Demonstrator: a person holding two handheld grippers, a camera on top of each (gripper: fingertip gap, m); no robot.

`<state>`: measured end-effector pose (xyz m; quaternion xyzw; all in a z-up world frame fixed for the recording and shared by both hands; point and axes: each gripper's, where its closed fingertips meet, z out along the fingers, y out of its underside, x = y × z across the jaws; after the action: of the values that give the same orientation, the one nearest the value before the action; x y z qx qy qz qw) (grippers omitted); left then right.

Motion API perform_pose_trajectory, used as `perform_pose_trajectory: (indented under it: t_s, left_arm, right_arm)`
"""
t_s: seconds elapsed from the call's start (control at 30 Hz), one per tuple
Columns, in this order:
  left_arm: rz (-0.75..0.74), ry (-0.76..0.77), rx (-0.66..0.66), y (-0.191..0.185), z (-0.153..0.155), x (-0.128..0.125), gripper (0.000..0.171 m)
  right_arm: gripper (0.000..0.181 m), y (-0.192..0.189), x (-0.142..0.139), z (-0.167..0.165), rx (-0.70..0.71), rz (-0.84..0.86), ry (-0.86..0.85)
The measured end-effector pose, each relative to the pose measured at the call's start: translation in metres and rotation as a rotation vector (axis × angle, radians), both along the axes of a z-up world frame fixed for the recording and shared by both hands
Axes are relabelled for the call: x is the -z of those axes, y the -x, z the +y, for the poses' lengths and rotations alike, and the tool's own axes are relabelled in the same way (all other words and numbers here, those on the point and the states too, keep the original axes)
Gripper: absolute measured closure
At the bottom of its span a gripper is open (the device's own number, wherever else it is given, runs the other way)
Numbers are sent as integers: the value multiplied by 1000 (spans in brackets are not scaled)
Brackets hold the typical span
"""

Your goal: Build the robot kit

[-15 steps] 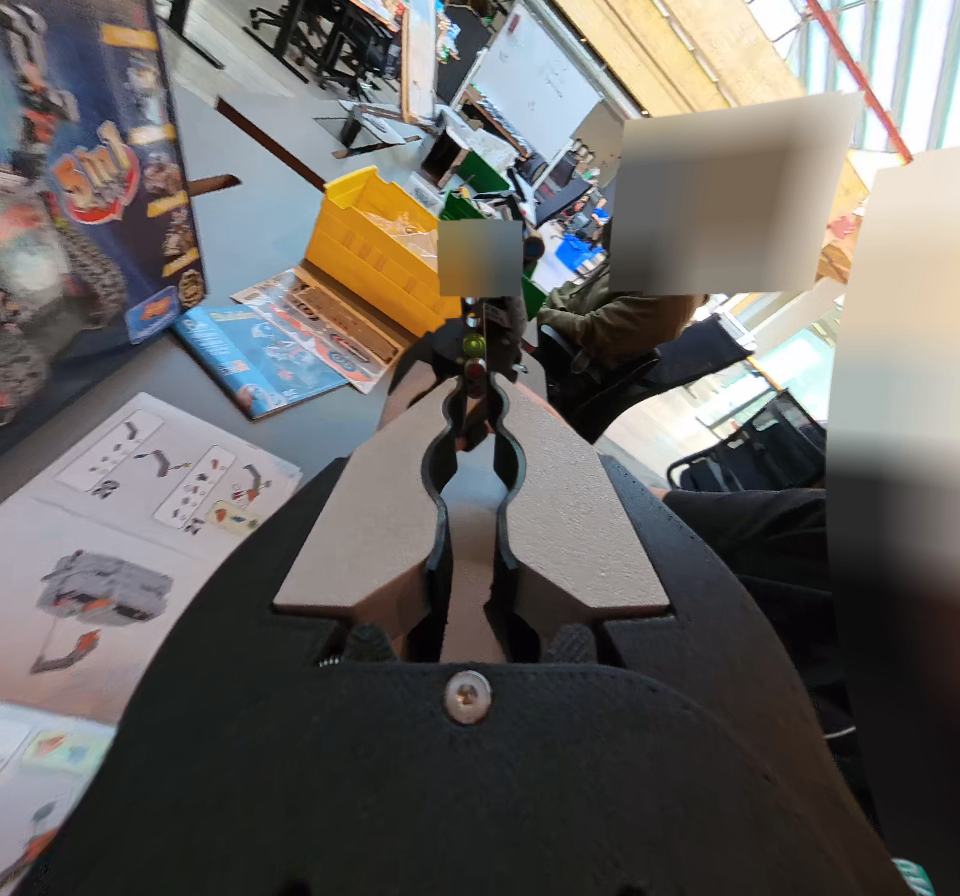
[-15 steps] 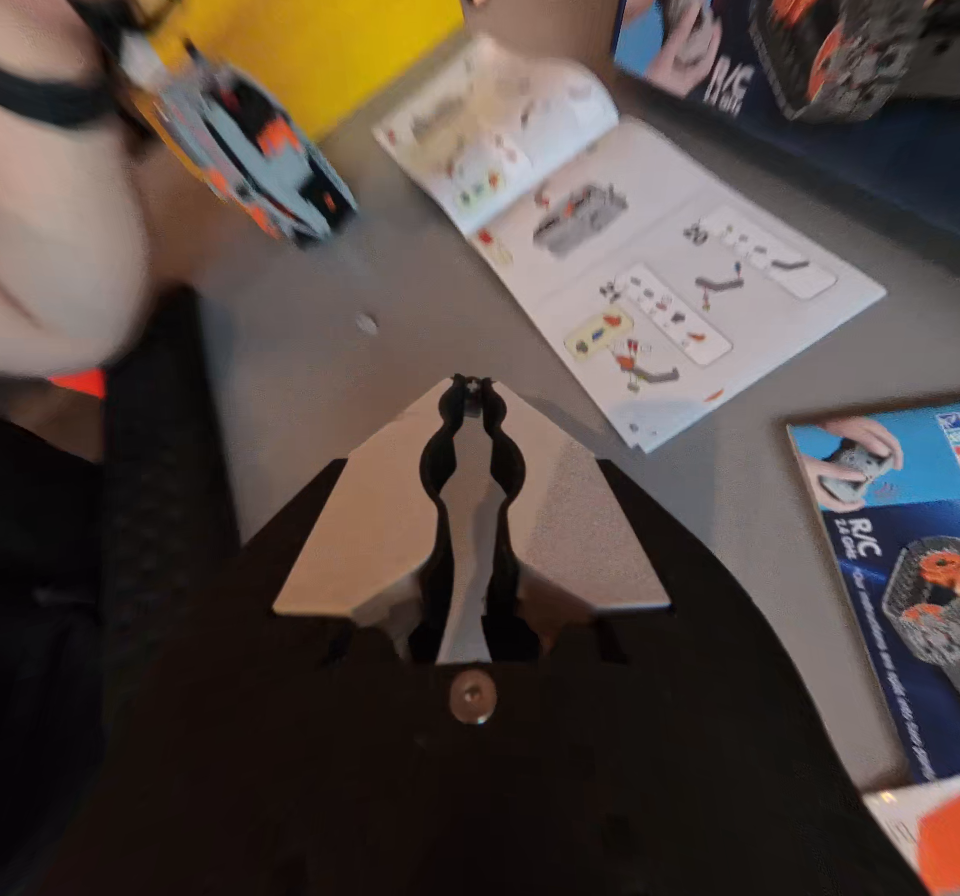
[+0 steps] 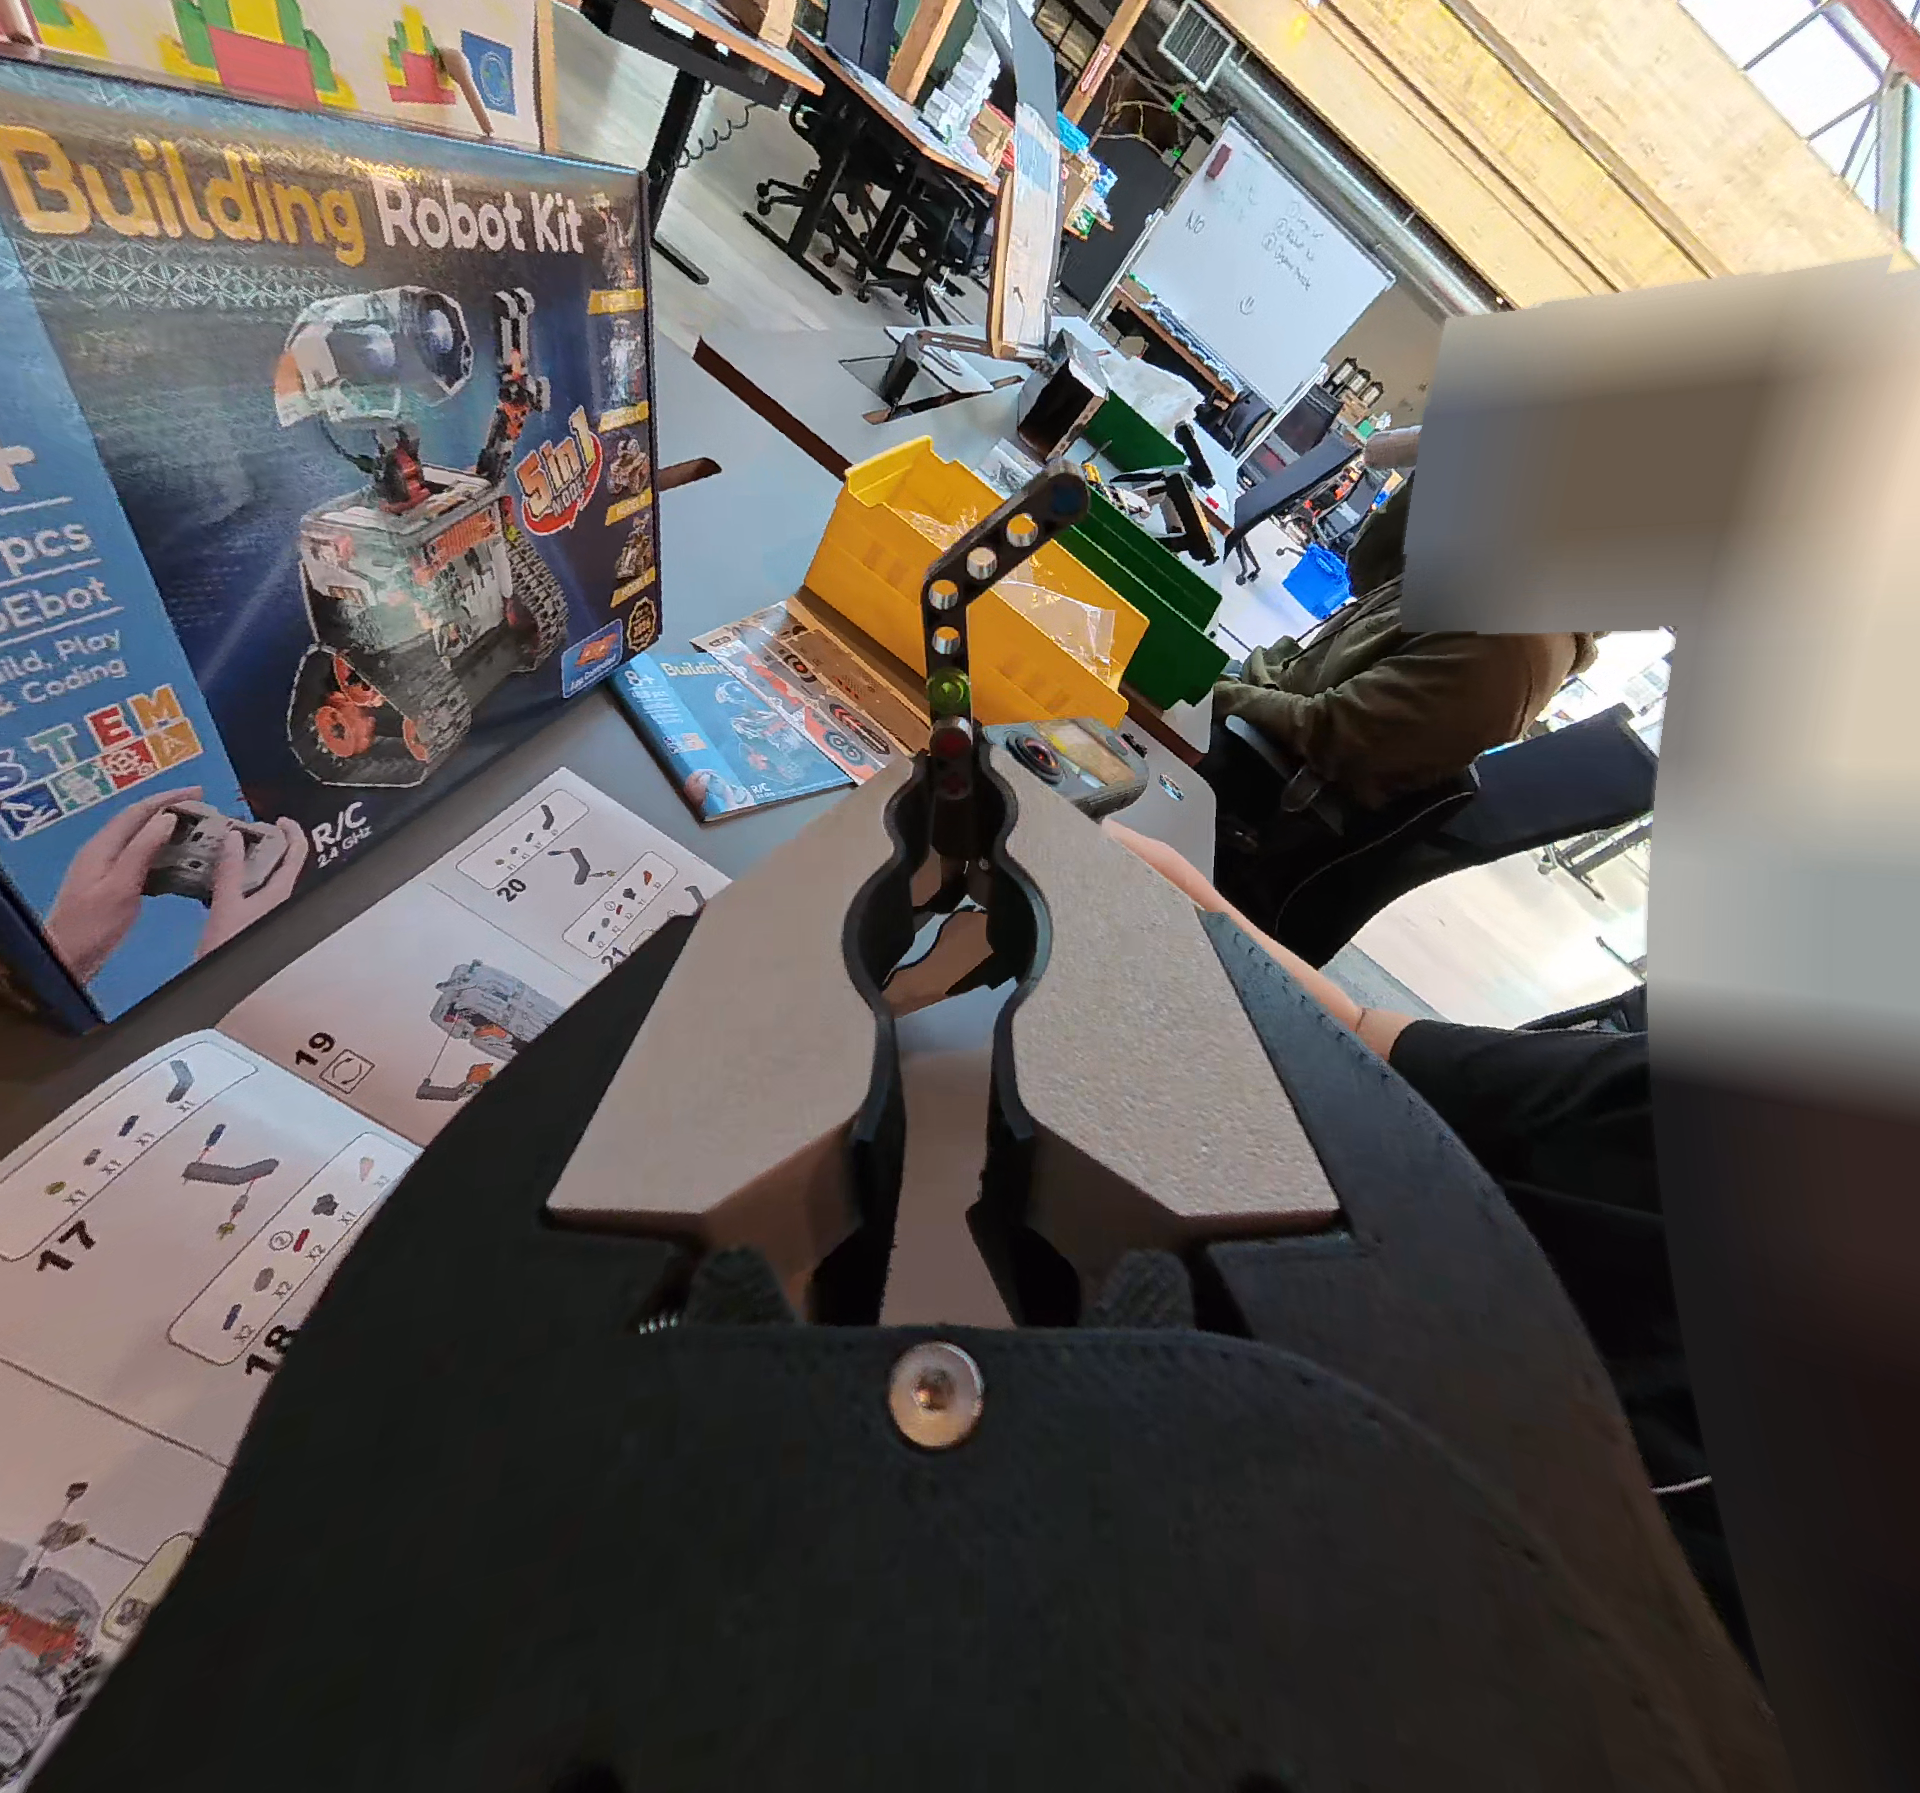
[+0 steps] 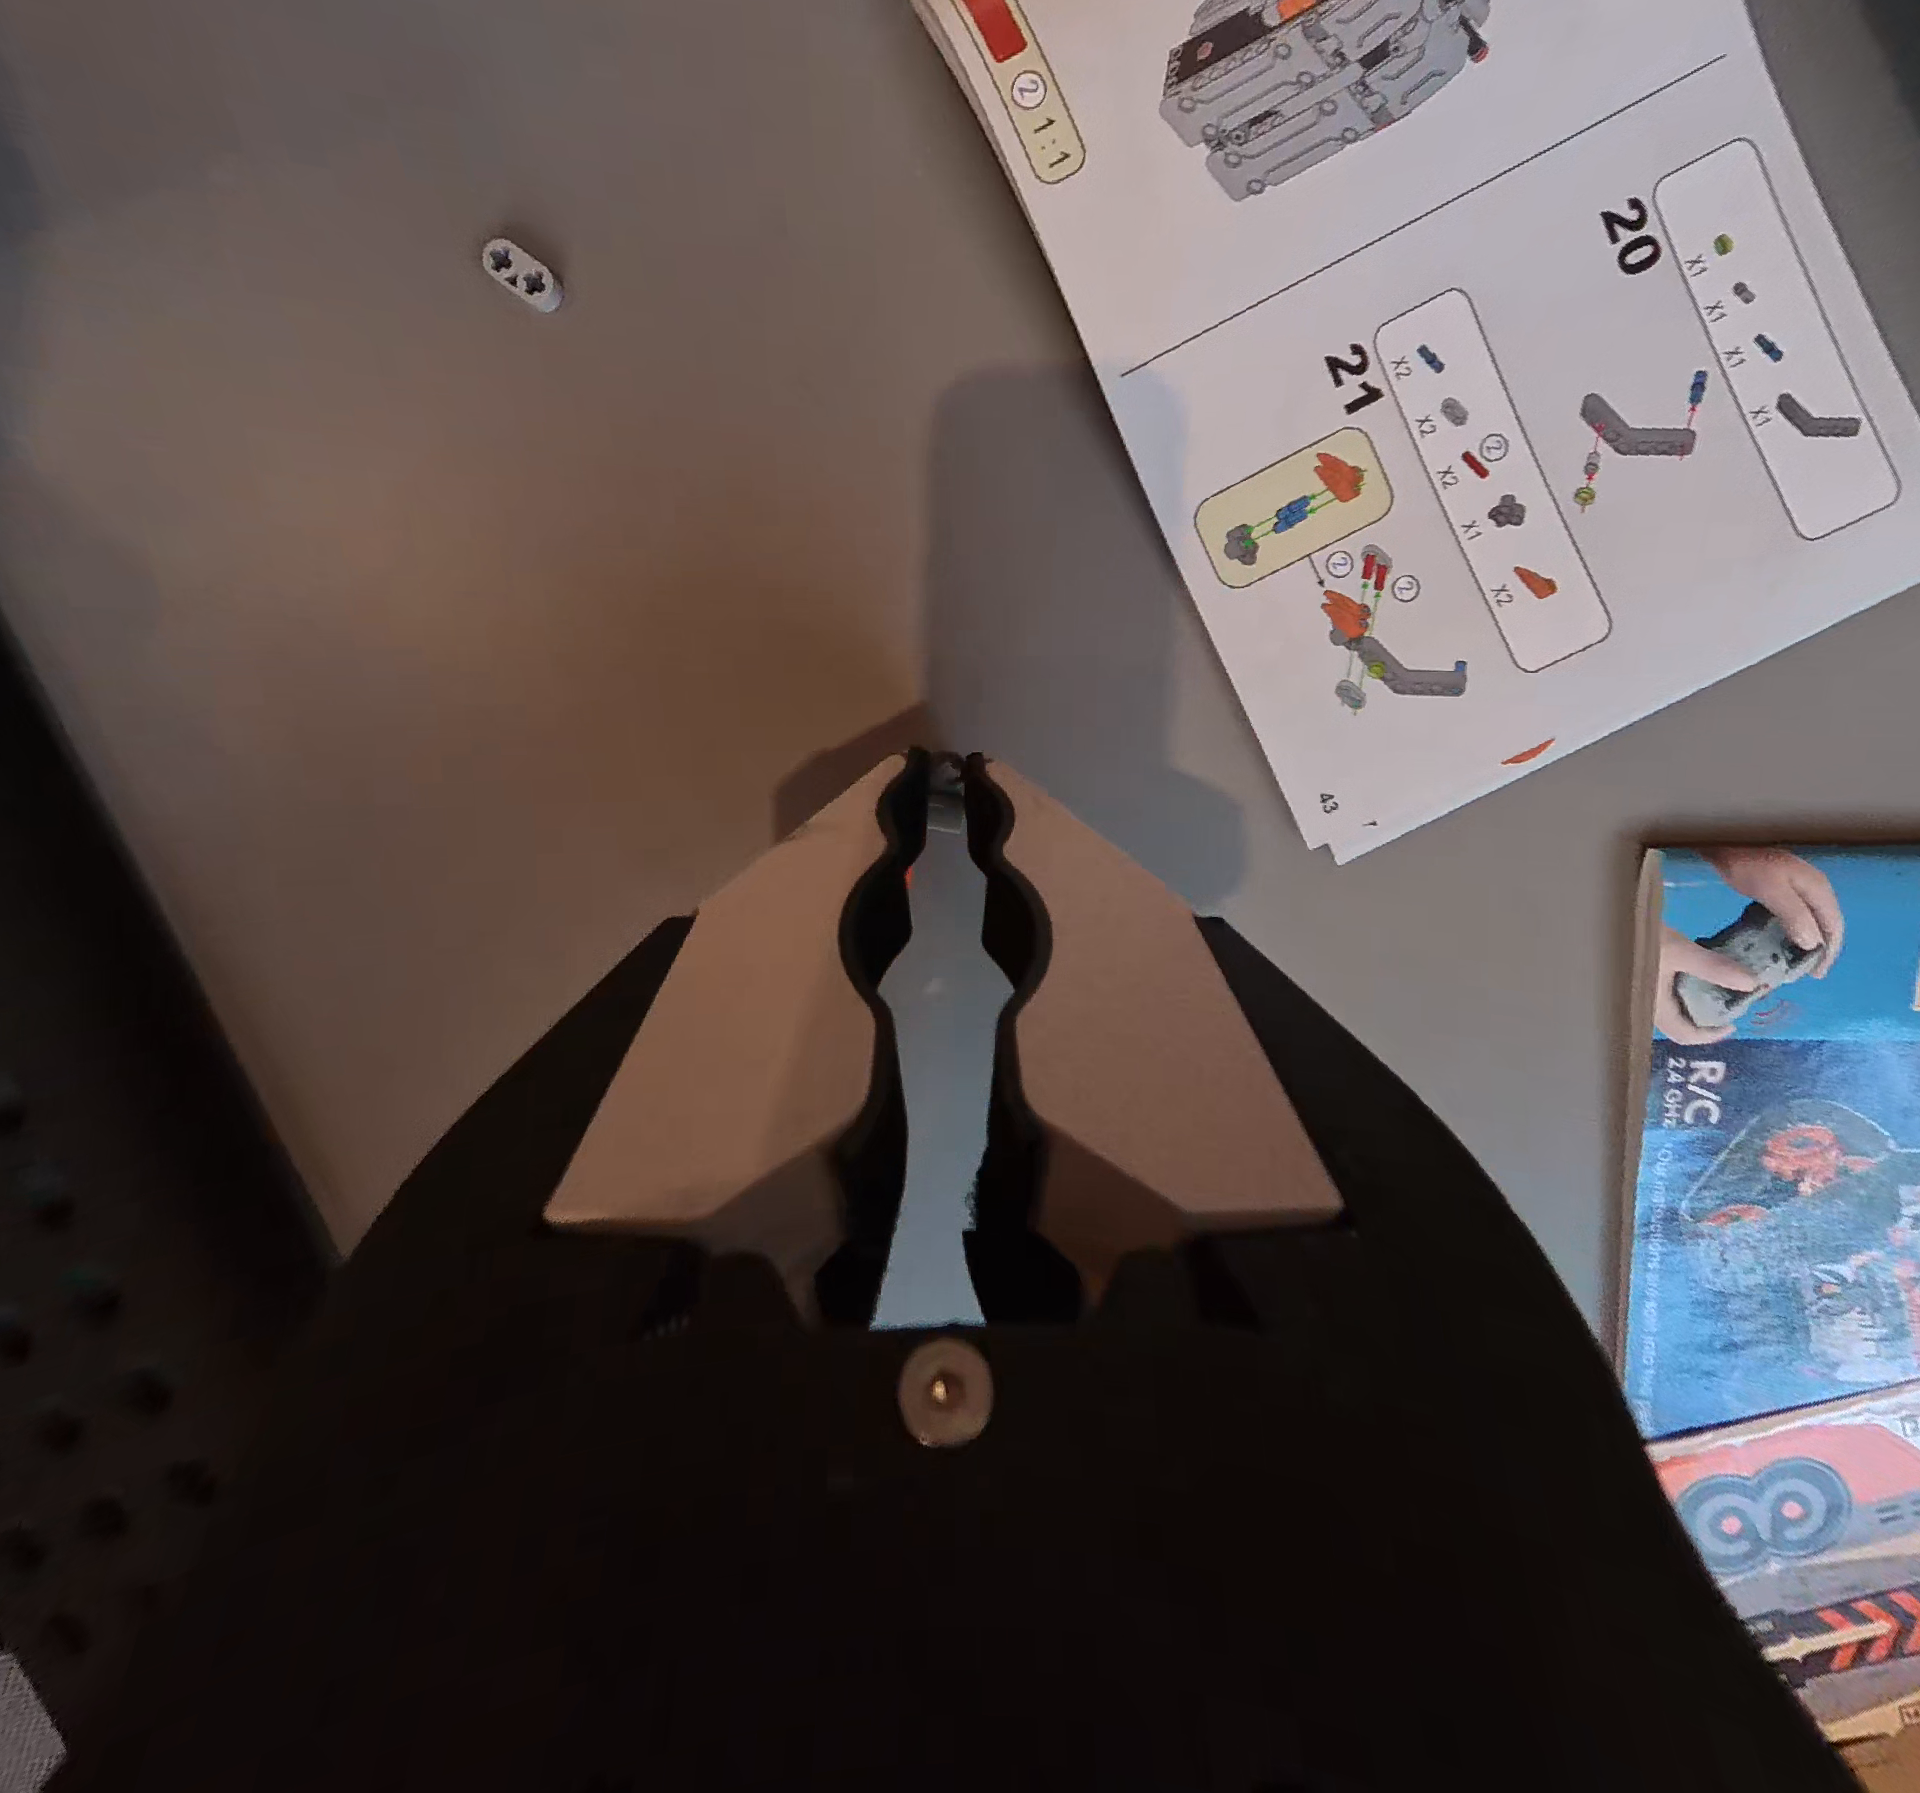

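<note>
1. The left gripper [image 3: 951, 787] is raised above the counter [image 3: 748, 517], its jaws pressed onto the lower end of a bent black beam [image 3: 971, 590]. The beam stands up from the tips and angles right at its top, with a row of pins along it, a green one and a red one lowest.

2. Left of that gripper an open instruction booklet [image 3: 343, 995] lies flat. Its far edge nears a tall blue kit box [image 3: 312, 455] standing upright on the counter.

3. Past the gripper tips, a thin blue booklet [image 3: 727, 725] lies near a yellow bin [image 3: 883, 548]; green bins [image 3: 1143, 600] sit just behind it. A dark handheld controller [image 3: 1070, 761] lies just right of the tips, close to the counter's edge.

4. The right gripper [image 4: 945, 777] points down at the grey counter [image 4: 520, 548]. Its jaws are nearly together, pinching a small grey piece [image 4: 945, 803] at the very tips; what the piece is cannot be told.

5. A small grey two-hole link [image 4: 523, 273] lies alone, well apart from the right gripper, up and to the left, with bare counter all round it.

6. The instruction booklet's [image 4: 1455, 341] lower corner lies up and to the right of the right gripper, apart from it. A blue printed box [image 4: 1787, 1120] lies flat at the right edge of the view.

7. The counter's left edge [image 4: 156, 912] runs diagonally, dropping to dark beyond.
</note>
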<state>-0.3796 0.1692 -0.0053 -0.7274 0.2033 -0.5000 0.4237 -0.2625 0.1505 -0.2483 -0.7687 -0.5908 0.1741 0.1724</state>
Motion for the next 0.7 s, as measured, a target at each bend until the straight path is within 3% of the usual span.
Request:
perform_pose_trajectory:
  t_s: [0.13,0.27,0.6,0.7]
  left_arm:
    - [-5,8,4,-1,0,0,166]
    - [-17,4,7,0,-1,-2,166]
    - [-56,2,1,8,-2,-8,167]
    - [-65,6,4,9,-2,-8,166]
  right_arm:
    - [174,1,0,0,-4,6,-8]
    - [175,2,-19,2,8,86,11]
    - [172,13,-18,14,79,24,14]
    - [171,14,-11,13,69,-63,-6]
